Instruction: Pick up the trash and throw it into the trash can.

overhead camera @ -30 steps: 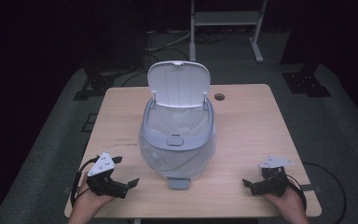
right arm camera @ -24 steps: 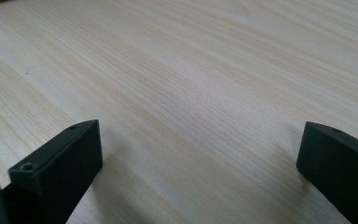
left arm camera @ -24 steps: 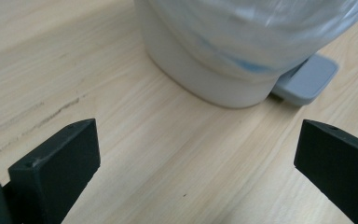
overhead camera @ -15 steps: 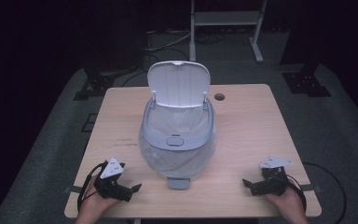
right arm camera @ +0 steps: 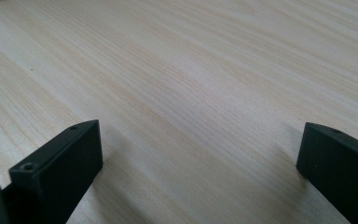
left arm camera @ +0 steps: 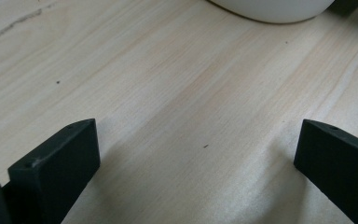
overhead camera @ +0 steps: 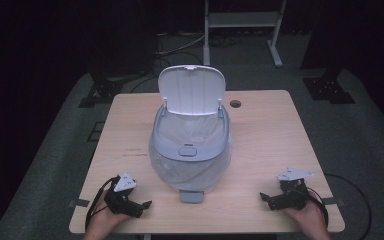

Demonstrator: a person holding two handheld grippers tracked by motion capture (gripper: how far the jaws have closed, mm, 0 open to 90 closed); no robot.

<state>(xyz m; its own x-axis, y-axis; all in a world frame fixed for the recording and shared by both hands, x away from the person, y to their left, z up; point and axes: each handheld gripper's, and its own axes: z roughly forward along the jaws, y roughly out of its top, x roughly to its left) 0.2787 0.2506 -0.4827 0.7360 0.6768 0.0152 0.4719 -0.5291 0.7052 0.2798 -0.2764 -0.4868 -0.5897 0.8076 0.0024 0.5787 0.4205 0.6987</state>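
At the table's near edge, the left gripper [overhead camera: 145, 204] is held low to the left of the white bin [overhead camera: 191, 155], its jaws spread wide over bare wood. The bin is set mid-table [overhead camera: 270, 130], lid [overhead camera: 192, 91] raised. Well right of the bin, the right gripper [overhead camera: 264, 197] is likewise held wide and empty.

No text, label, brand, number or sign can be read in any of the views. The white bin [overhead camera: 192, 145] and its raised lid [overhead camera: 192, 91] show plain surfaces without lettering; a small oval plate on the bin's front rim is too small to tell whether anything is printed on it. The tabletop [overhead camera: 270, 135] shows bare wood grain in the high view and in both gripper views, with a few dark specks and faint marks that form no letters.
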